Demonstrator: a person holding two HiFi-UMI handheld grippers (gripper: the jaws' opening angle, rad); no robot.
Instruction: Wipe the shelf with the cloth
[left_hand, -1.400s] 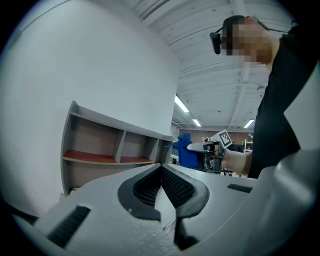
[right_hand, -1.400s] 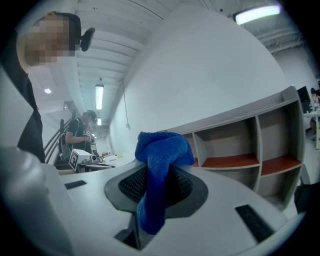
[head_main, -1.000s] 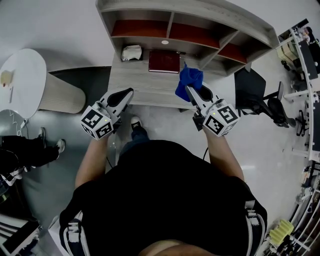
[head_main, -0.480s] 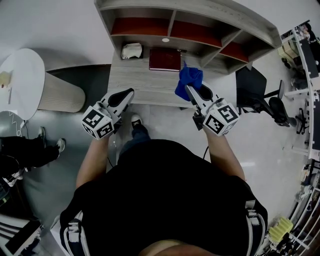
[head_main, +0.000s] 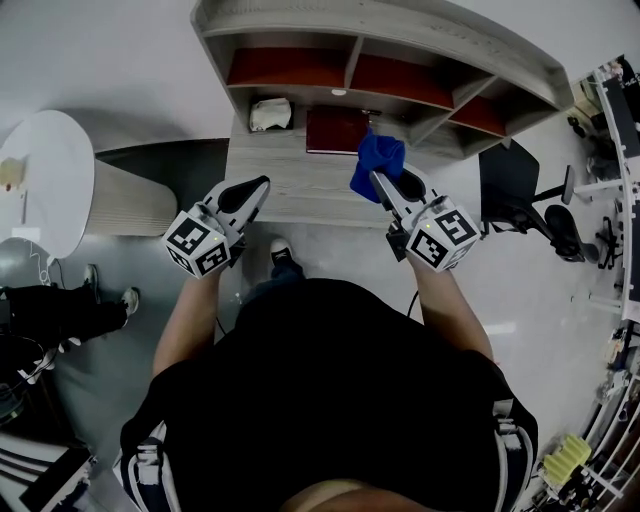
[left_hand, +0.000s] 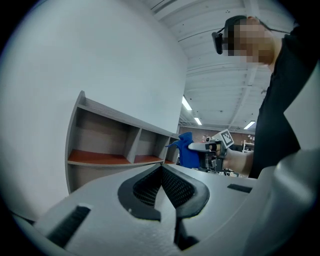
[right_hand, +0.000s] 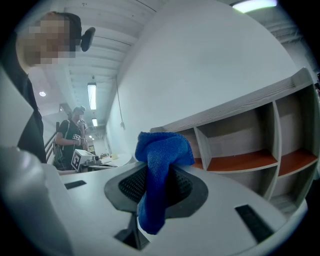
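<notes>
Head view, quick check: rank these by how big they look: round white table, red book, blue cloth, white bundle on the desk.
1. Round white table, clearly largest.
2. Red book and blue cloth: about alike; the cloth is nearer the camera, so I won't rank them.
3. White bundle, smallest.

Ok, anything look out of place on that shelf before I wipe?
Nothing spilled or broken. A crumpled white thing and a dark red book lie on the lower board of the shelf, likely in the wiping path. The cloth is bunched in the right gripper, not spread flat.
</notes>
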